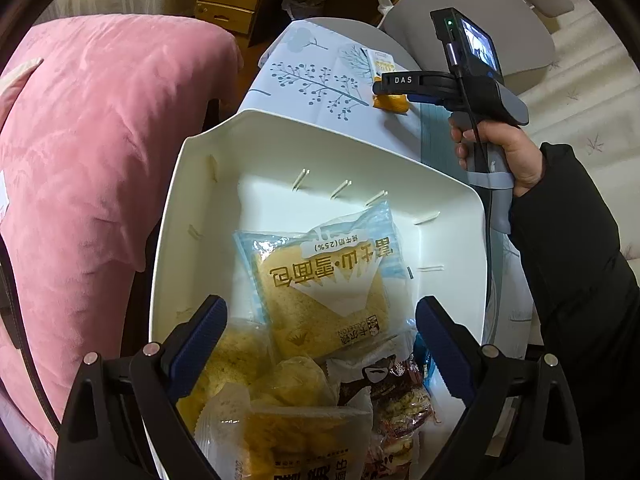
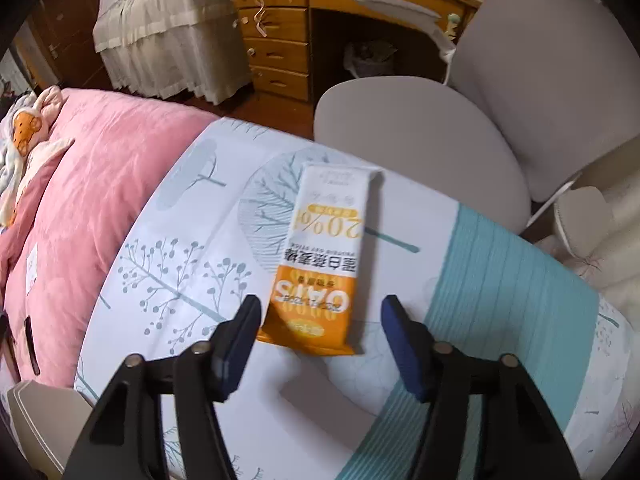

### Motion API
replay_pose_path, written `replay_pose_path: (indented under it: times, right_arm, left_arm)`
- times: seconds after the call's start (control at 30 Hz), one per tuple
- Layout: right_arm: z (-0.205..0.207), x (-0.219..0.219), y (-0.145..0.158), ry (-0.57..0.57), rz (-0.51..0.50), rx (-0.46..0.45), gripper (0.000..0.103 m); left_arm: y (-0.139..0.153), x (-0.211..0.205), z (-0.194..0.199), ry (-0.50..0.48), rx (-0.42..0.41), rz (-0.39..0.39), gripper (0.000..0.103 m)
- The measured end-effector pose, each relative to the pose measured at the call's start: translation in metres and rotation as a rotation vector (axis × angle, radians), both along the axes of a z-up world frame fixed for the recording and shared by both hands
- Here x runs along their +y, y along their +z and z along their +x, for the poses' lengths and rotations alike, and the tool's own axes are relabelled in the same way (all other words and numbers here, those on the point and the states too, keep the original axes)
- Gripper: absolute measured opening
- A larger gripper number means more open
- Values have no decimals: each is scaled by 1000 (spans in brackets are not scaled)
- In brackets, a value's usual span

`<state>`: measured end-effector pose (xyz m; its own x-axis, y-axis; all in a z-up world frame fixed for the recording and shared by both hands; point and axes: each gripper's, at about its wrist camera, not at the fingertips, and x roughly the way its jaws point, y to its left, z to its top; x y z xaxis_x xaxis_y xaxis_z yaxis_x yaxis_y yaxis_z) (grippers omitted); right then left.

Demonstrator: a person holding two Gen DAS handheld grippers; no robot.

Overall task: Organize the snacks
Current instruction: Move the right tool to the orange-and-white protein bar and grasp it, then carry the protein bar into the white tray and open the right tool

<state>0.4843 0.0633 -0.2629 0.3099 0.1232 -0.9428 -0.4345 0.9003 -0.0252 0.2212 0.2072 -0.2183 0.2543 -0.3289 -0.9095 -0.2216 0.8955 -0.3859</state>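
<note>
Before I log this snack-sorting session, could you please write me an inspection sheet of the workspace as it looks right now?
Surface: table under a tree-print cloth with a teal striped band.
Job's things: white bin holding a bread pack and other wrapped snacks; orange-and-white oat bar lying flat on the cloth, outside the bin.
Clutter: nothing seen.
Grippers: left gripper open above the bin, empty; right gripper open, its fingers either side of the oat bar's near end, not pressing it.
Cables: black cable down the right gripper's handle.
Surroundings: pink blanket, wooden drawers, grey chair, hand in a dark sleeve.
</note>
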Motion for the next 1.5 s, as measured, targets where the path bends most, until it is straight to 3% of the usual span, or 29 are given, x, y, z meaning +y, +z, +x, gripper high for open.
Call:
replay_pose_path:
  times: [0.17, 0.43, 0.8, 1.0, 1.27, 1.5]
  right_arm:
    - [0, 5, -6, 25, -17, 3, 44]
    - [-4, -5, 1, 35, -25, -6, 42]
    - [-36, -46, 51, -43, 21, 29, 42]
    - [-77, -63, 82, -123, 77, 72, 42]
    - [-165, -66, 111, -219, 138, 91, 42]
    - [-244, -52, 113, -258, 156, 108, 42]
  left_arm:
    - [0, 3, -1, 9, 0, 3, 95]
    - [7, 2, -3, 3, -11, 3, 95]
    - [47, -4, -18, -29, -89, 21, 95]
    - [72, -1, -39, -51, -143, 14, 95]
    - [100, 2, -87, -139, -221, -2, 95]
    - [122, 21, -138, -191, -277, 14, 95]
